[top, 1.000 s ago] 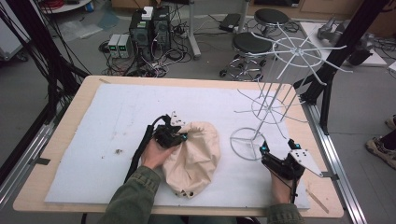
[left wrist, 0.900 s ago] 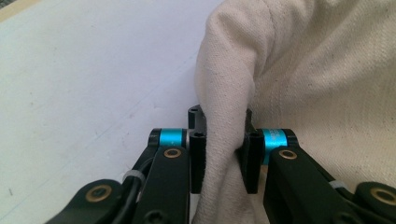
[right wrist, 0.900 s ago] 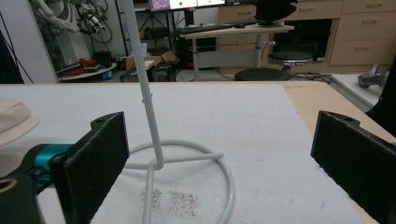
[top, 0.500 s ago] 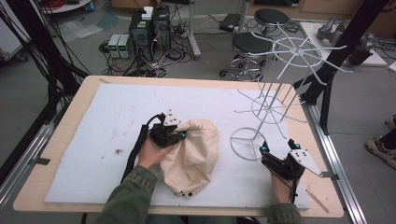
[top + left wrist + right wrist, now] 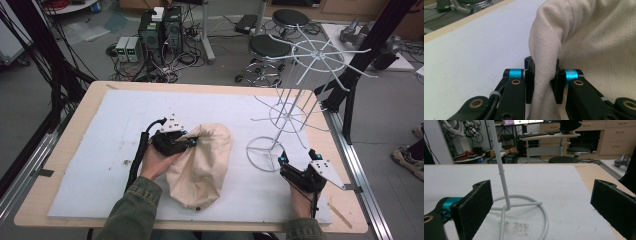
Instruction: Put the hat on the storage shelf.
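No readable text, labels, brands, numbers or signs are showing anywhere. The monitor (image 5: 522,122) at the top edge of the right gripper view is displaying something, but it's too small and cropped to read. The boxes (image 5: 127,48) on the floor beyond the table's far edge are showing faces too blurred to read.
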### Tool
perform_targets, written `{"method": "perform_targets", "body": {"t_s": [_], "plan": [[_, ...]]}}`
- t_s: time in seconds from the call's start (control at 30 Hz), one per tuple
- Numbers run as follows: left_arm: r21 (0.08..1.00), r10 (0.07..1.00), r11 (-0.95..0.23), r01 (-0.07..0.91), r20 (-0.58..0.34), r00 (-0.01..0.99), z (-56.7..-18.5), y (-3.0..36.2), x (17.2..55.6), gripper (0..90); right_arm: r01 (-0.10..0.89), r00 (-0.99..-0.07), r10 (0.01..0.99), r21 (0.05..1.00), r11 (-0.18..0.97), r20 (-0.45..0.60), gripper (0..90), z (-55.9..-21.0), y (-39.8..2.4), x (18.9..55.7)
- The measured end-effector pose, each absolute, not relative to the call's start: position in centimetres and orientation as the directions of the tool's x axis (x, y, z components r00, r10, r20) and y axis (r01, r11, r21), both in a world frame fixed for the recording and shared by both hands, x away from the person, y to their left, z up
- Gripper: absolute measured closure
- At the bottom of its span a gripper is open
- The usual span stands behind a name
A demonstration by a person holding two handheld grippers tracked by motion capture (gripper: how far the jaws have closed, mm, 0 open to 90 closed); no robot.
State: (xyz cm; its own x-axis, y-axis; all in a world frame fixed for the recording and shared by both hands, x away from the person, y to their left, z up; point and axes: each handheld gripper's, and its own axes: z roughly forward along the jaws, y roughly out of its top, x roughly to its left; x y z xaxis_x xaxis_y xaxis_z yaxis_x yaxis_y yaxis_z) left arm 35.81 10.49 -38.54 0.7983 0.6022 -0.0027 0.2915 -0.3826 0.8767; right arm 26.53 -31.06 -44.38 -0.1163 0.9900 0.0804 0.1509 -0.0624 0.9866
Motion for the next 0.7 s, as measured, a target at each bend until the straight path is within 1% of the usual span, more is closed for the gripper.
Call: {"method": "perform_targets", "body": {"t_s": [0.27,0.37,0.57,0.7], "plan": [[0.902,0.574,-0.339,0.268,-0.027,0.819,-37.8,11.0,35.4,77.9,0.152,-0.117,0.990,0.987,-0.058,0.076,3.1,-44.4,-31.1,26.5],[0.925,0.547,-0.284,0.251,-0.058,0.835,-37.2,11.0,35.1,77.9,0.152,-0.116,0.990,0.987,-0.057,0.075,3.1,-44.4,-31.1,26.6],[0.955,0.484,-0.206,0.213,-0.090,0.870,-35.7,11.2,34.6,77.8,0.149,-0.119,0.990,0.987,-0.052,0.070,3.1,-44.4,-31.1,26.6],[0.966,0.436,-0.126,0.224,-0.149,0.887,-35.0,11.7,34.6,77.6,0.150,-0.118,0.990,0.987,-0.054,0.072,3.1,-44.4,-31.1,26.6]]}}
